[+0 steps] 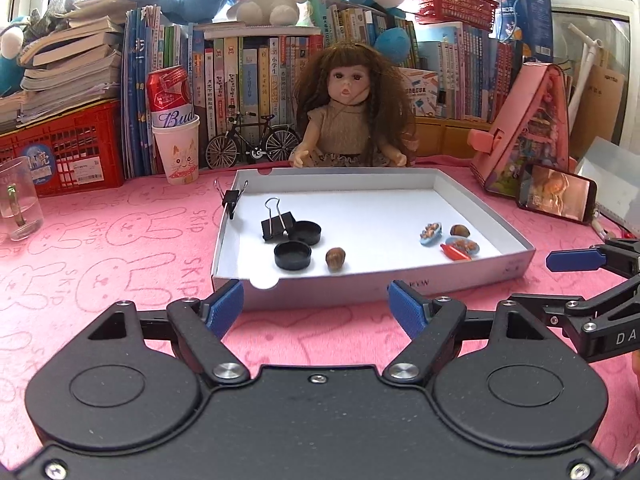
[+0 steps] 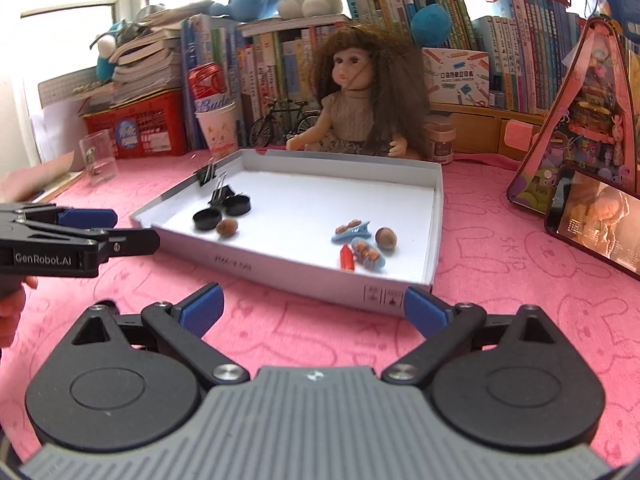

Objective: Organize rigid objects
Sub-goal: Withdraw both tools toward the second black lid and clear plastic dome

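A shallow white box lid (image 1: 472,278) (image 2: 280,268) lies on the pink cloth. On its left side are a black binder clip (image 1: 276,224) (image 2: 219,196), two black round caps (image 1: 292,255) (image 2: 207,220) and a brown nut (image 1: 335,259) (image 2: 227,227). On its right side are two blue hair clips (image 1: 430,233) (image 2: 352,230), a red piece (image 1: 454,253) (image 2: 347,259) and a second nut (image 1: 460,231) (image 2: 386,238). A small binder clip (image 1: 231,199) grips the left wall. My left gripper (image 1: 316,306) is open and empty before the lid's near wall. My right gripper (image 2: 314,312) is open and empty at the near right corner.
A doll (image 1: 352,108) sits behind the lid, with a model bicycle (image 1: 252,142), a paper cup holding a red can (image 1: 176,148), a red crate (image 1: 60,152) and books. A glass (image 1: 18,200) stands far left. A phone (image 1: 556,196) and pink toy house (image 1: 528,128) stand right.
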Demonstrator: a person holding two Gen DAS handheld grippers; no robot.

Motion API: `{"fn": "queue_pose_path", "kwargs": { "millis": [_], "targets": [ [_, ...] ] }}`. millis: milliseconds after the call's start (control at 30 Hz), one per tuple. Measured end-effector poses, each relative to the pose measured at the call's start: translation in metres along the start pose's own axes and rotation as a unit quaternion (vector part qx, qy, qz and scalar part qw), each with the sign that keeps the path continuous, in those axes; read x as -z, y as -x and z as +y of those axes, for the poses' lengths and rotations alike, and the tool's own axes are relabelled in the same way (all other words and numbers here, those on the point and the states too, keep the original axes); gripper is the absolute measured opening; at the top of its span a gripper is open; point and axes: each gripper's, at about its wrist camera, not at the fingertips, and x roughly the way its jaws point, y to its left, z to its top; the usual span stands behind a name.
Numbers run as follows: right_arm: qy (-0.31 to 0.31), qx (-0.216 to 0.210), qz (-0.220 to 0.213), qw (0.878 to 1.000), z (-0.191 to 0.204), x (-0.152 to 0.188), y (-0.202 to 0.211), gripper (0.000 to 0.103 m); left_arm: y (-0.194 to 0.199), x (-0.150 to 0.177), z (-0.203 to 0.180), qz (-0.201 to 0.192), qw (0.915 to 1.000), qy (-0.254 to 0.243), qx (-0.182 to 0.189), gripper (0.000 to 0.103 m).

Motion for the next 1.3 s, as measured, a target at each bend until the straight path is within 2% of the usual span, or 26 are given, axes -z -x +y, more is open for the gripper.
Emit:
{"fn": "queue_pose_path", "kwargs": {
  "millis": [300, 633, 867, 1300],
  "targets": [
    [0.013, 0.0, -0.002, 1.0, 0.011, 0.032, 0.022, 0.103, 0.029, 0.034, -0.007, -0.019, 0.9994, -0.025, -0.011, 0.078],
    [0.06, -0.013, 0.005, 0.998, 0.03, 0.047, 0.025, 0.103, 0.032, 0.059, -0.007, -0.003, 0.9994, -0.026, -0.022, 0.078],
    [0.078, -0.01, 0.023, 0.997, 0.037, 0.047, 0.02, 0.103, 0.023, 0.06, 0.0, 0.022, 0.9996, 0.0, -0.018, 0.075],
    [0.066, -0.017, 0.042, 0.997, 0.034, 0.045, 0.015, 0.103, 0.022, 0.061, -0.005, 0.024, 0.9994, -0.005, -0.027, 0.075]
  ]
}}
